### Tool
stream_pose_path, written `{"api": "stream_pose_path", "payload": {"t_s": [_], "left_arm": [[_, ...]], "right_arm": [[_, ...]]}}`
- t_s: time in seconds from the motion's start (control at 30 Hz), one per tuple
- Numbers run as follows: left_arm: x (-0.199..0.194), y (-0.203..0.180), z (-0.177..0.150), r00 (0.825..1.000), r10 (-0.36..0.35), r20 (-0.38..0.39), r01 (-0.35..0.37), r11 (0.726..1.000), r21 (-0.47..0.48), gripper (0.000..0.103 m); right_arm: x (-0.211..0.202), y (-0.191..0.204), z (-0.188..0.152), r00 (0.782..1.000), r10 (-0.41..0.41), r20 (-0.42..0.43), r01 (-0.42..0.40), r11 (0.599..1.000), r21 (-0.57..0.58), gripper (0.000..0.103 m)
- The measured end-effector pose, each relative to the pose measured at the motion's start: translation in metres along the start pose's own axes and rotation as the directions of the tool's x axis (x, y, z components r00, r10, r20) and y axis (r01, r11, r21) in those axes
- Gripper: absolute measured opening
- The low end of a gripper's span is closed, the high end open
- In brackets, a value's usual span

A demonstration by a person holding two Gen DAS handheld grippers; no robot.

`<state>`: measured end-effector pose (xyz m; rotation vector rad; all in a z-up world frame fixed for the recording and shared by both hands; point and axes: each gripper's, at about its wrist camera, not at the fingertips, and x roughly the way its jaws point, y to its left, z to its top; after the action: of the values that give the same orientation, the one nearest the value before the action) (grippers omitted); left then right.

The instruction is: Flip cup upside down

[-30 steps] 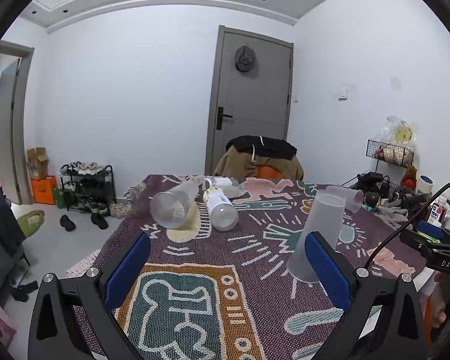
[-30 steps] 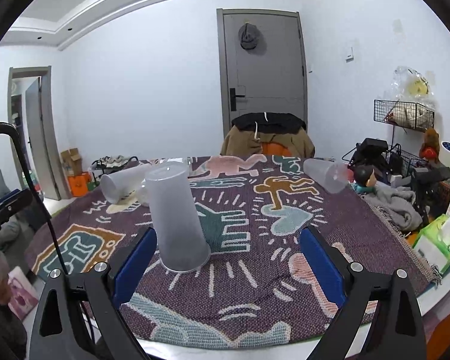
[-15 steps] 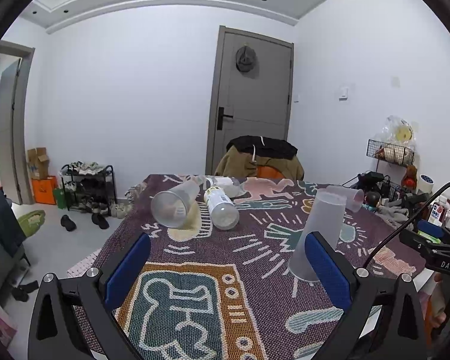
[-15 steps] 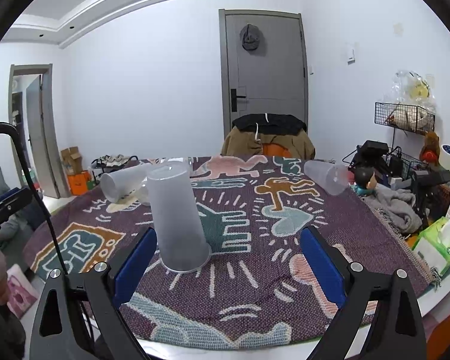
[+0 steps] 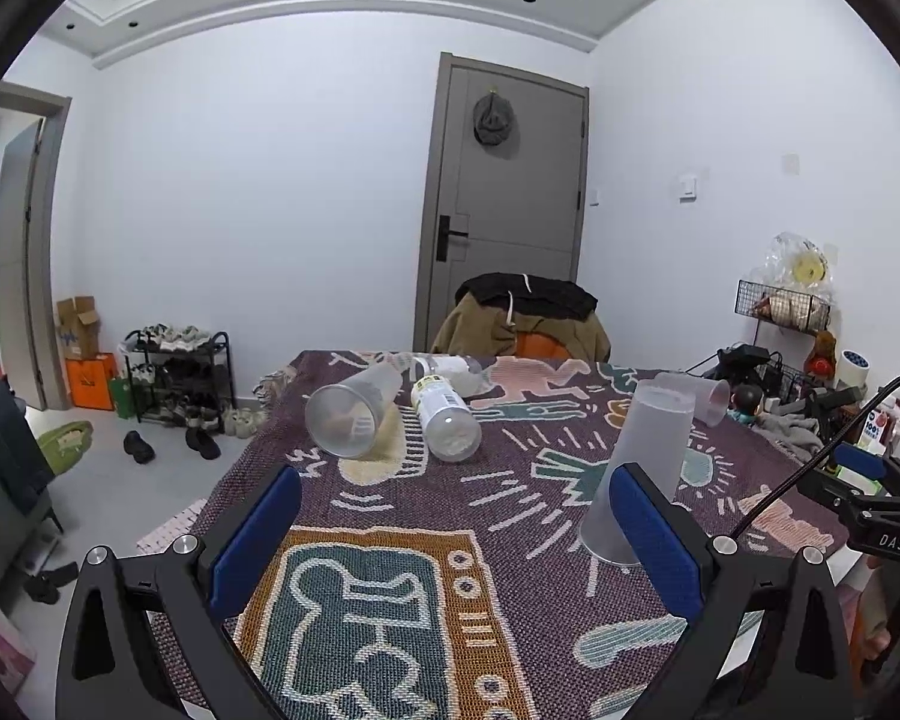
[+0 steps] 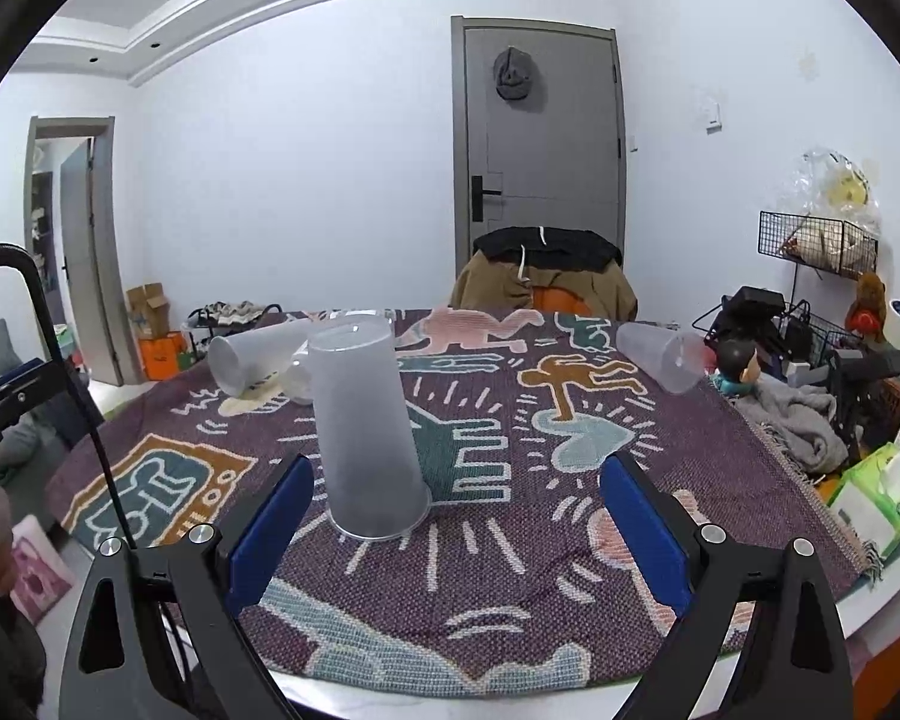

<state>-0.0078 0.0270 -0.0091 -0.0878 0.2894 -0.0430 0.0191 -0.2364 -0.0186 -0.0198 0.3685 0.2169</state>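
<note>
Currently frosted cup (image 6: 369, 429) stands mouth-down on the cloth (image 6: 570, 516), left gripper (image 5: 456, 531) and right gripper (image 6: 456, 519) both spread wide, empty.

Bare cloth (image 6: 450, 540) lies open ahead of the upturned cup (image 6: 366, 426); toppled cups (image 5: 348, 414) and a bottle (image 5: 444, 414) crowd the far left.

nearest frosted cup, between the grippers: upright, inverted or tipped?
Inverted. The frosted cup stands with its wide rim down on the patterned cloth and its narrow closed base on top. Neither gripper touches it.
</note>
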Motion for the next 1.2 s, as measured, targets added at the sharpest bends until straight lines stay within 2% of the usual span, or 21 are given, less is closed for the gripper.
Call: {"api": "stream_pose_path", "payload": {"t_s": [0.63,1.2], "left_arm": [[0.0037,-0.0078,-0.0006,1.0,-0.026,-0.002,0.026,1.0,0.008,0.103],[0.0051,-0.0084,-0.0001,1.0,0.0,-0.001,0.0,1.0,0.018,0.103]], "right_arm": [[-0.0009,-0.0045,0.0001,1.0,-0.013,0.005,0.013,1.0,0.003,0.096],[-0.0028,-0.0085,0.0014,1.0,-0.026,0.011,0.026,1.0,0.004,0.096]]}}
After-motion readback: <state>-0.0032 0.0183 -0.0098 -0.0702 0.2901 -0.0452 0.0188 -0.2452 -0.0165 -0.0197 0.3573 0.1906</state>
